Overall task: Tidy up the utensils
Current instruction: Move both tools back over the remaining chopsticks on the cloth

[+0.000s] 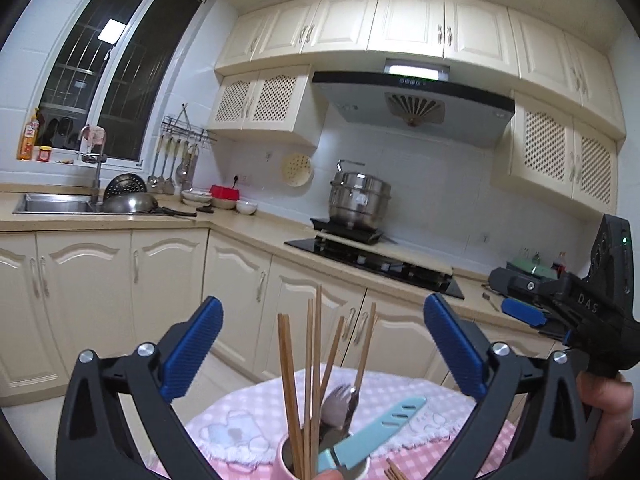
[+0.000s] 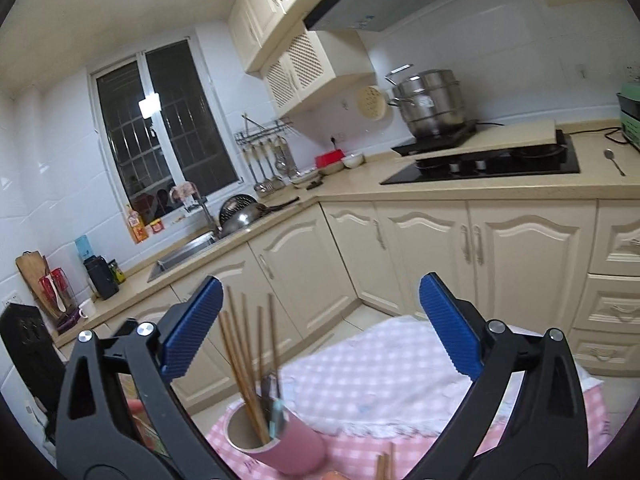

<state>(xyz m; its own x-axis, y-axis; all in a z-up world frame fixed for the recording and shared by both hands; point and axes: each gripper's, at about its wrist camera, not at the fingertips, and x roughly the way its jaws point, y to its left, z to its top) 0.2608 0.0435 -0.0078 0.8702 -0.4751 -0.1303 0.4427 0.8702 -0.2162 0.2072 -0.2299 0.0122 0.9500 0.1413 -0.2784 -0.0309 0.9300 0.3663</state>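
Left gripper point(image 1: 320, 344): jaws spread wide, blue pads well apart, nothing pressed between them; it points nearly level across the kitchen.
Right gripper point(image 2: 320, 324): jaws likewise wide apart and empty-handed, tilted a little downward; in the left wrist view its black body sits at the far right, held by a hand point(image 1: 608, 412).
Pink cup point(image 2: 276, 440): stands on the table below and between the right gripper's jaws, nearer the left jaw; in the left wrist view it sits low between the left gripper's jaws, its rim cut by the bottom edge.
Chopsticks point(image 1: 310, 376): a bundle of wooden sticks stands upright in the cup, fanned out, tips rising into the gap between the left gripper's pads without touching either.
Fork point(image 1: 340, 400): metal, tines up in the cup, between the jaws, just right of the chopsticks.
Light blue knife point(image 1: 376, 424): leans out of the cup towards the right jaw, handle end down at the rim.
Loose chopsticks point(image 2: 384, 466): lying on the cloth just right of the cup, below the jaw gap.
Tablecloth point(image 2: 380, 368): pink and white check, under the cup.
Spoon point(image 2: 614, 162): on the counter far beyond the right jaw, right of the stove point(image 2: 492, 164).
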